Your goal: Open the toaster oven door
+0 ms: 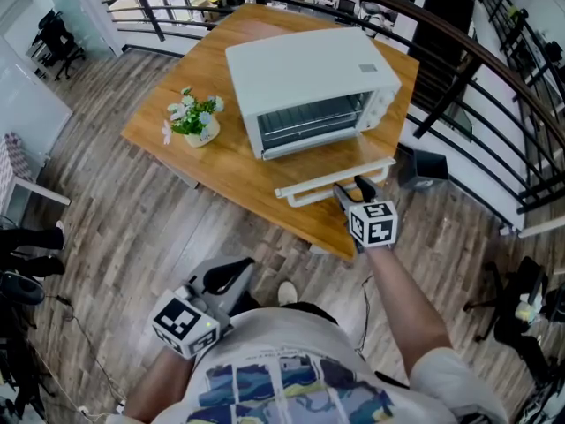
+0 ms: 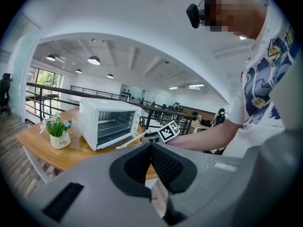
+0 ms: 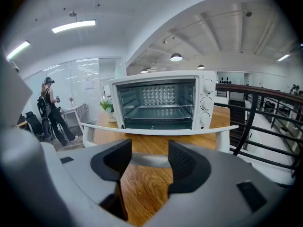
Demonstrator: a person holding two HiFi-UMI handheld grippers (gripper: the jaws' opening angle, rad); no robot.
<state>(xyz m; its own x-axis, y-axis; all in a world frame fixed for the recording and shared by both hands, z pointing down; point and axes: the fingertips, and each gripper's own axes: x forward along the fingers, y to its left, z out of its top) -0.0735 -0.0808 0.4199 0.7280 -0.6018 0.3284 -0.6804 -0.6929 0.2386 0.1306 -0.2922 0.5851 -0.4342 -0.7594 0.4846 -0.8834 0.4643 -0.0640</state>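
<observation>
The white toaster oven (image 1: 309,78) stands on the wooden table (image 1: 231,168), its glass door folded down flat toward me. The door's white handle bar (image 1: 335,182) lies at the table's near edge. My right gripper (image 1: 351,188) sits right at that bar, open. In the right gripper view the handle (image 3: 158,129) runs across just beyond the spread fingertips of the right gripper (image 3: 149,150), and the oven (image 3: 161,100) shows its racks behind. My left gripper (image 1: 225,276) hangs low by my body, away from the table. In its own view the left gripper (image 2: 150,148) is shut and empty.
A small pot of white flowers (image 1: 196,122) stands on the table left of the oven. A black railing (image 1: 494,42) curves behind and to the right. A black box (image 1: 425,168) sits on the floor beside the table's right corner. A person (image 3: 49,110) stands far off.
</observation>
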